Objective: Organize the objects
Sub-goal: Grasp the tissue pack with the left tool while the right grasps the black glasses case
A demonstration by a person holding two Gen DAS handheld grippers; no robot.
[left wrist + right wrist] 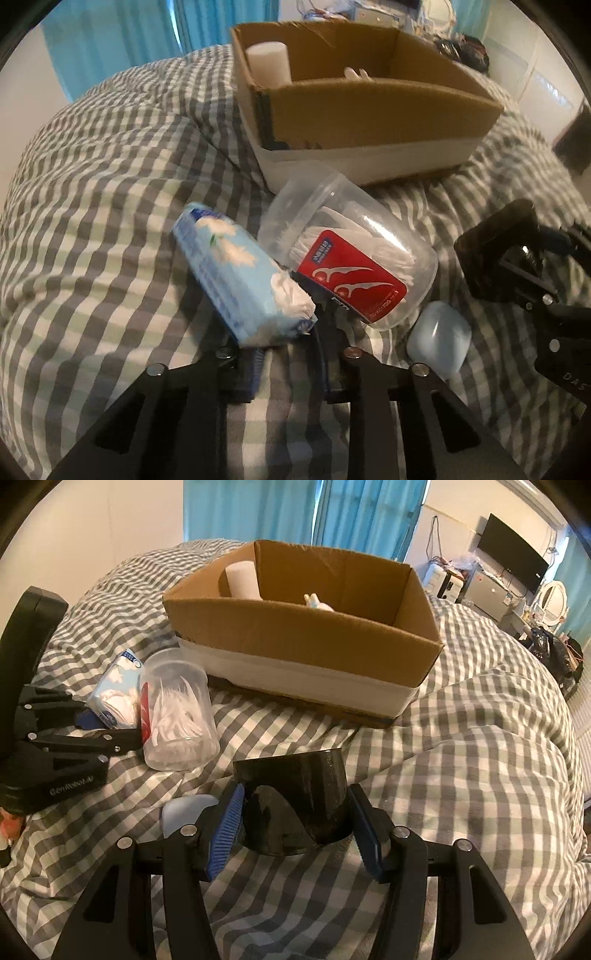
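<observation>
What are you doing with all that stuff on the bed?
Tidying up. The left gripper is closed around a blue tissue pack, next to a clear jar of floss picks. The right gripper has its fingers on either side of a black cup lying on the checked blanket. The cardboard box behind already holds a white roll.

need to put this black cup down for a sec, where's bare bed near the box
Free: the grey checked bedspread right of the black cup and below the brown cardboard box. Crowded: the left, where the clear floss-pick jar, blue tissue pack, pale blue case and left gripper cluster.
</observation>
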